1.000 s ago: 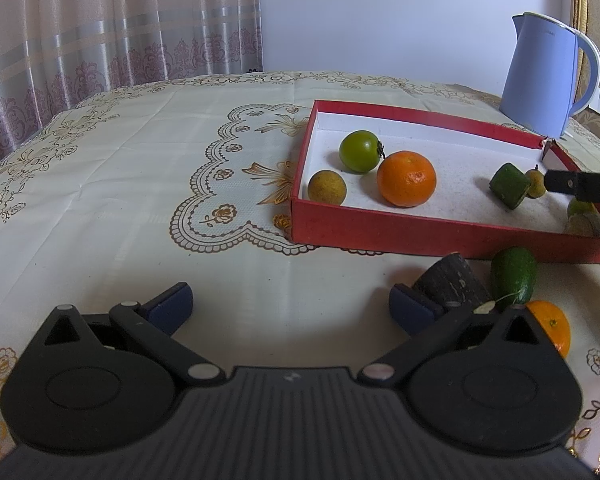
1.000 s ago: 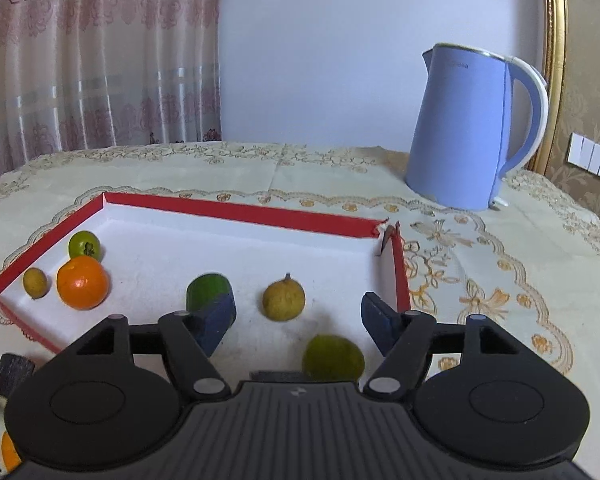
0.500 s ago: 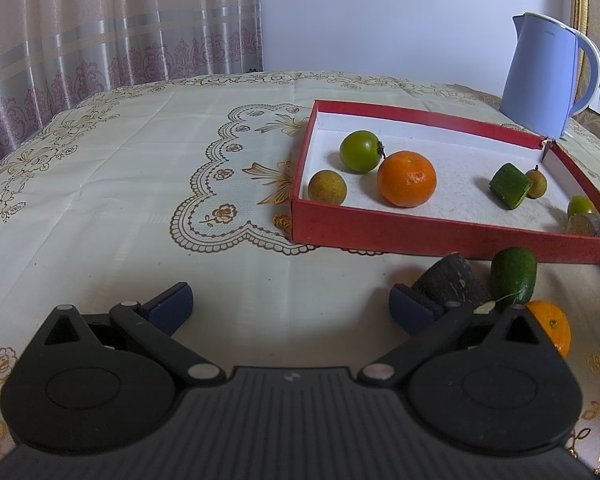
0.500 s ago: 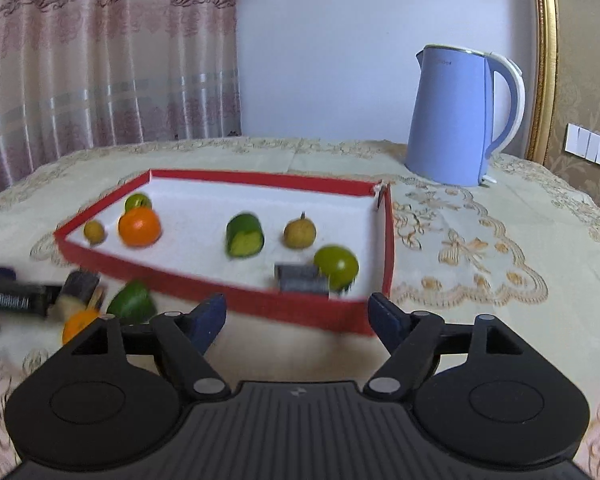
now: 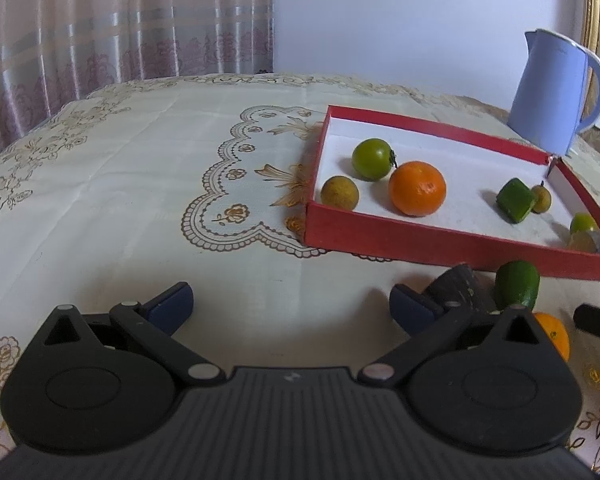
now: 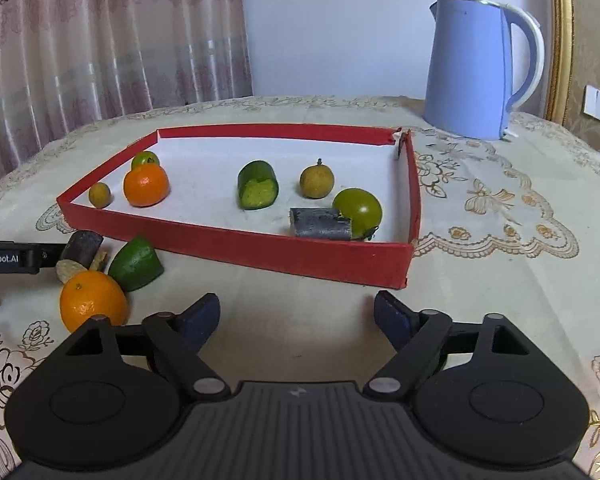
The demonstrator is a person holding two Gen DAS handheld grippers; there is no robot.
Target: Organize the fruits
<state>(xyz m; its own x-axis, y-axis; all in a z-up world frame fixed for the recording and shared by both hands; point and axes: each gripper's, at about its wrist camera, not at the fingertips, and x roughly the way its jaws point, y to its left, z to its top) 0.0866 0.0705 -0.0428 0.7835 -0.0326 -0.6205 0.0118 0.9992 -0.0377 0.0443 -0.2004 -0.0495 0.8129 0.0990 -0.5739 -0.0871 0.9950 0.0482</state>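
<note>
the right gripper (image 6: 296, 316) hovers low over the tabletop (image 6: 500, 264), just short of the near wall of the red tray (image 6: 284, 250); its jaws are opening and nothing lies between them. the left gripper (image 5: 290, 300) has its jaws spread wide and empty over bare tablecloth, with the tray at its 1 o'clock.

in the right wrist view the tray holds, at 10 o'clock, a small brown fruit (image 6: 100, 195), an orange (image 6: 146, 185) and a green tomato (image 6: 145, 159) behind it. near the middle lies a cut cucumber piece (image 6: 258, 185), with a brown fruit (image 6: 317, 181) beside it. at the near right corner a dark grey chunk (image 6: 320, 223) touches a second green tomato (image 6: 358, 208).

outside the tray, at 9 o'clock, an orange (image 6: 93, 300) touches a green cucumber end (image 6: 136, 264), with a dark cut piece (image 6: 80, 248) just behind them. a blue kettle (image 6: 472, 68) stands at 1 o'clock, well apart.
</note>
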